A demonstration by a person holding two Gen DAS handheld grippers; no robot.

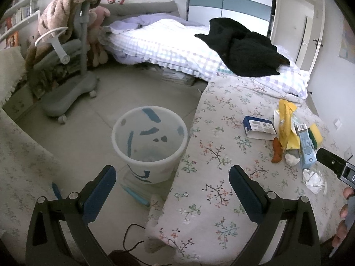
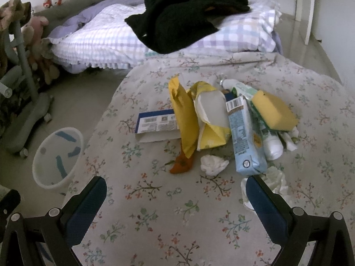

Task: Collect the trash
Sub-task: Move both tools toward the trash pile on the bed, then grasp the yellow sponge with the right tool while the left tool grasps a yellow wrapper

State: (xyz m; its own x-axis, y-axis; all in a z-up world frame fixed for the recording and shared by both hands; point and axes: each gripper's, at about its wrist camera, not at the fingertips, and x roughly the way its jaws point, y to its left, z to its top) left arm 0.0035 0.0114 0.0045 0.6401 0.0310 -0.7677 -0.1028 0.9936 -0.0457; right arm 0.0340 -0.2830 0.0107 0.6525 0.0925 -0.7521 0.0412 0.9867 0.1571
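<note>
A pile of trash lies on the floral bedspread (image 2: 168,221): a yellow bag (image 2: 186,115), a blue and white box (image 2: 157,124), a light blue carton (image 2: 244,137), a yellow sponge (image 2: 275,110), a white tube (image 2: 273,146), an orange peel (image 2: 182,164) and crumpled tissues (image 2: 213,164). The pile also shows in the left wrist view (image 1: 288,130). A white bin with blue marks (image 1: 149,141) stands empty on the floor beside the bed. My left gripper (image 1: 172,186) is open and empty, above the bin and bed edge. My right gripper (image 2: 176,197) is open and empty, just short of the pile.
A black garment (image 2: 184,17) lies on a checked quilt (image 2: 106,35) further up the bed. A grey wheeled chair (image 1: 66,71) draped with a blanket stands on the floor left of the bin. A black cable (image 1: 133,237) lies near the bed corner.
</note>
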